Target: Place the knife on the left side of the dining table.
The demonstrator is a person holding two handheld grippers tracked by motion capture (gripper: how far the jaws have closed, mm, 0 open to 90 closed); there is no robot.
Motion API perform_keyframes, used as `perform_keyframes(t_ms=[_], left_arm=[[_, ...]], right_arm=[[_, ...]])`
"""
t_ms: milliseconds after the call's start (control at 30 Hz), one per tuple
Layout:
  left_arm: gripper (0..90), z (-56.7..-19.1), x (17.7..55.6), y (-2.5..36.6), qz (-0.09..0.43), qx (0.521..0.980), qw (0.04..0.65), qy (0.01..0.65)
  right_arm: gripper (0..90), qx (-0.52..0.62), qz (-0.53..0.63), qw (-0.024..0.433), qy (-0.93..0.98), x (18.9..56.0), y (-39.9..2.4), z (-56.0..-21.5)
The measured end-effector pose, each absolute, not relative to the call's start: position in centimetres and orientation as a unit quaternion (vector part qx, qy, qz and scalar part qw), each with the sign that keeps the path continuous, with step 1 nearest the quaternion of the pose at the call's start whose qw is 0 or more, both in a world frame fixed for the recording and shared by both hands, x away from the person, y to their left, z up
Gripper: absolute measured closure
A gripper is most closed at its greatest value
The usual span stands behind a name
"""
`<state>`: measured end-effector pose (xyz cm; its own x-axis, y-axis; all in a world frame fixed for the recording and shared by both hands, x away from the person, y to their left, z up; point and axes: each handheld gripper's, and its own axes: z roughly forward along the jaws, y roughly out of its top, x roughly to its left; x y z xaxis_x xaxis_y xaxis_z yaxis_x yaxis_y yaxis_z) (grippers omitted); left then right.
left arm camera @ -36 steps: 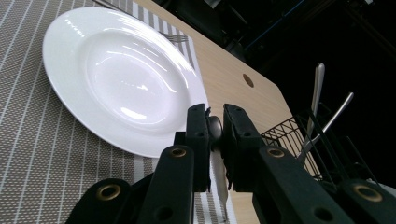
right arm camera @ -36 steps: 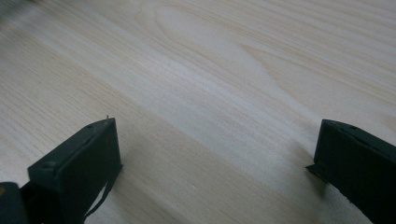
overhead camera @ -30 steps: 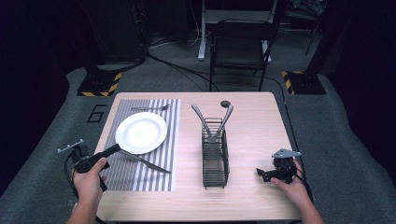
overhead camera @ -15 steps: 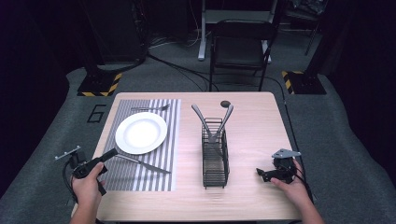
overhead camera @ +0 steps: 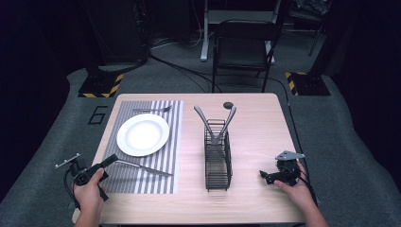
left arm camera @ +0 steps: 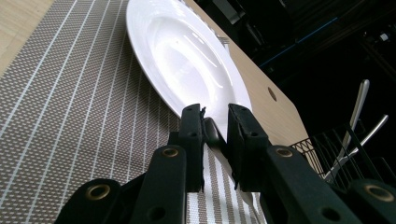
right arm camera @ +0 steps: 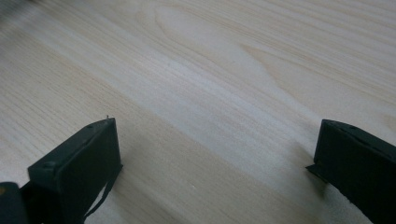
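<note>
A silver knife [overhead camera: 146,168] lies on the striped placemat [overhead camera: 124,182], just in front of the white plate [overhead camera: 143,134]. My left gripper [overhead camera: 112,160] is at the knife's handle end, near the mat's front left. In the left gripper view the jaws [left arm camera: 215,116] are shut on the knife handle [left arm camera: 211,133], and the plate [left arm camera: 187,60] rises right behind them. My right gripper [overhead camera: 263,175] rests low at the table's front right. Its jaws [right arm camera: 217,140] stand wide open over bare wood, holding nothing.
A fork [overhead camera: 151,109] lies at the mat's far edge. A black wire caddy [overhead camera: 217,163] stands mid-table with two long utensils [overhead camera: 215,123] leaning in it. A small dark object [overhead camera: 228,104] sits near the far edge. A chair [overhead camera: 243,47] stands behind the table.
My left hand and gripper have drawn back a little toward the table's near left edge. The right gripper has stayed still.
</note>
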<state>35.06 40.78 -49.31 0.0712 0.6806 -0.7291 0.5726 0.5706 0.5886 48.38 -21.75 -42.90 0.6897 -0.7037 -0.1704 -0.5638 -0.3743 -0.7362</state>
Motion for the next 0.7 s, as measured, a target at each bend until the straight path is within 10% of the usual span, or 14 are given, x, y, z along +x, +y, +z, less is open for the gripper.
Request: perform_keyframes(t_ms=[700], left_arm=[[76.1,-50.9,35.2,40.9,0.035,0.417,0.558,0.717]], right_arm=[[0.0,-0.824,-0.086,0.406,0.384,48.4,-21.7,-42.9]])
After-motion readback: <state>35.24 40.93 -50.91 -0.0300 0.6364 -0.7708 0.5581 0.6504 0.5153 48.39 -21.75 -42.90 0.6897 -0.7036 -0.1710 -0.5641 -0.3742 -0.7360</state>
